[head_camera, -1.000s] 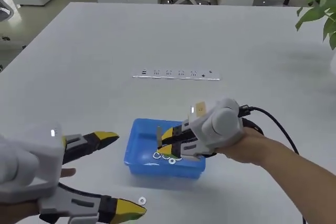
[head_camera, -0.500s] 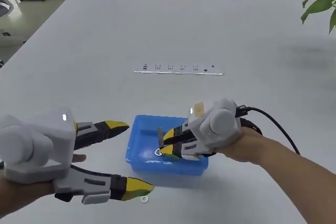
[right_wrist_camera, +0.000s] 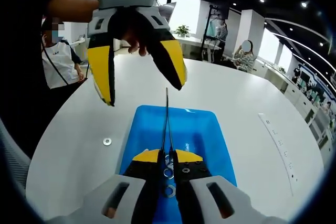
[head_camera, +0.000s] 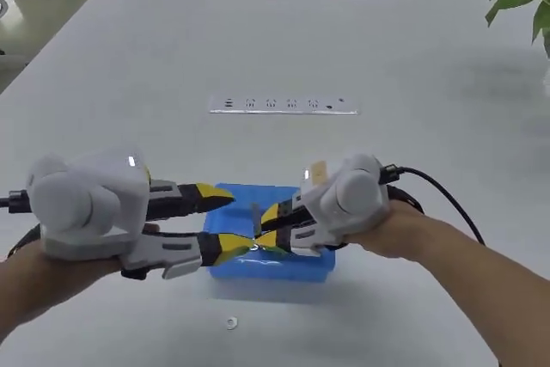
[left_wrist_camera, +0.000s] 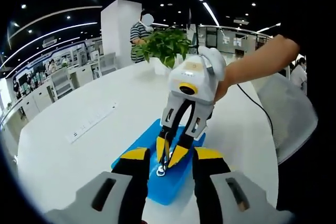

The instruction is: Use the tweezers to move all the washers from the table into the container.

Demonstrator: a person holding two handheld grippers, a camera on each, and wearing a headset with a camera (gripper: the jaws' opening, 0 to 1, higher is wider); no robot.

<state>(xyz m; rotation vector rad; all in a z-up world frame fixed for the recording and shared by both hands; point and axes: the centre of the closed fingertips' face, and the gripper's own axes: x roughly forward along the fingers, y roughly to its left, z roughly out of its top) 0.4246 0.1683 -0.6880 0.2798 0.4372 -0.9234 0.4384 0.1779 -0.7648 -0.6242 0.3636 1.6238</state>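
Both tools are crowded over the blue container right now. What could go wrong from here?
1. The open left tool sits very close to the tweezers clamped in the right tool; a bump could twist them in the grip.
2. The left tool's lower jaw hangs near the rim of the blue container and might shove it.
3. One washer lies on the table beside the container, small and pale, so it is easy to miss.
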